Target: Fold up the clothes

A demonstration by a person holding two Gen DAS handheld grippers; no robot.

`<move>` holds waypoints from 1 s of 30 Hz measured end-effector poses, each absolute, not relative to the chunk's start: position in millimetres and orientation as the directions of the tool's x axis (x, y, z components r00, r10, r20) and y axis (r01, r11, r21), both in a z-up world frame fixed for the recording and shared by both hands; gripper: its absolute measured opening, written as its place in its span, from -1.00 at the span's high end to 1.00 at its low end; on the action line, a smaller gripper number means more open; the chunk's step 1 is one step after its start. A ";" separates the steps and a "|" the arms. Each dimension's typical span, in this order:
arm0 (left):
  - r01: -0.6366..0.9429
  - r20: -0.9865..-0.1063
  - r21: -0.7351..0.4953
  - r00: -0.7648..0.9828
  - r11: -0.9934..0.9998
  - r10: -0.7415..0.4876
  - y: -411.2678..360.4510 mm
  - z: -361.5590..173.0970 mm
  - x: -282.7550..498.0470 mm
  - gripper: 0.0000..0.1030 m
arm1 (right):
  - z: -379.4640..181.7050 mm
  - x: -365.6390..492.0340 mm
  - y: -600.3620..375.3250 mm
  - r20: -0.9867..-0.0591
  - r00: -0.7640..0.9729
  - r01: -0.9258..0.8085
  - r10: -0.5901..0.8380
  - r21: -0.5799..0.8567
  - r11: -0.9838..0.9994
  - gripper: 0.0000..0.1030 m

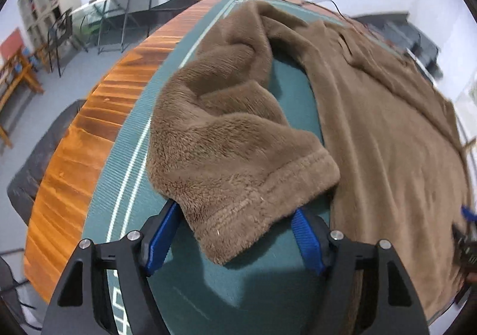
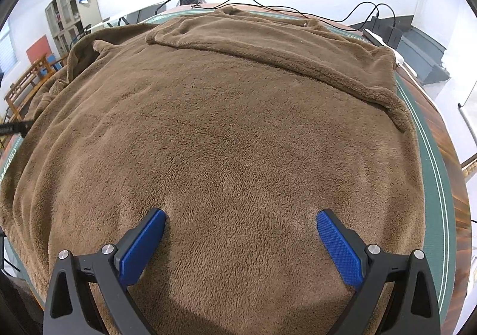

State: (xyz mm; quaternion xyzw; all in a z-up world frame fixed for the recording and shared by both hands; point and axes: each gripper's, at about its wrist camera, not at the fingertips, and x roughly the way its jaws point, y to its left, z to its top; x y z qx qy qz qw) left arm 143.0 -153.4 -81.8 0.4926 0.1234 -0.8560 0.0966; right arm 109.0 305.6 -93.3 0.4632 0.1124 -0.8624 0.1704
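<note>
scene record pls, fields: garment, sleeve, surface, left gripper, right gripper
garment: brown fleece top, spread flat
sleeve: left-hand sleeve bunched, cuff end between the left jaws
surface: green mat on wooden table
left gripper: jaws apart either side of the cuff, pads not seen pressing it
right gripper: open, fingertips at the top's body, nothing gripped
</note>
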 end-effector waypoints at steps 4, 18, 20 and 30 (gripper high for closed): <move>0.296 -0.854 -0.209 -0.519 -0.932 0.026 -171.7 -79.8 137.3 -0.14 | -93.5 108.6 304.7 -0.837 -0.515 0.396 -0.188 -0.037 -0.918 -0.99; 0.218 -0.839 -0.301 -0.523 -0.928 0.150 -188.4 -73.4 146.2 -0.12 | -93.8 108.0 305.2 -0.836 -0.516 0.393 -0.185 -0.039 -0.919 -0.99; 0.202 -0.840 -0.296 -0.520 -0.933 0.154 -188.0 -72.1 149.8 -0.12 | -93.7 107.9 305.3 -0.837 -0.516 0.392 -0.185 -0.039 -0.919 -0.99; 0.203 -0.827 -0.367 -0.518 -0.908 0.219 -195.6 -71.1 156.7 -0.12 | -93.4 107.5 308.4 -0.836 -0.516 0.396 -0.186 -0.040 -0.917 -0.99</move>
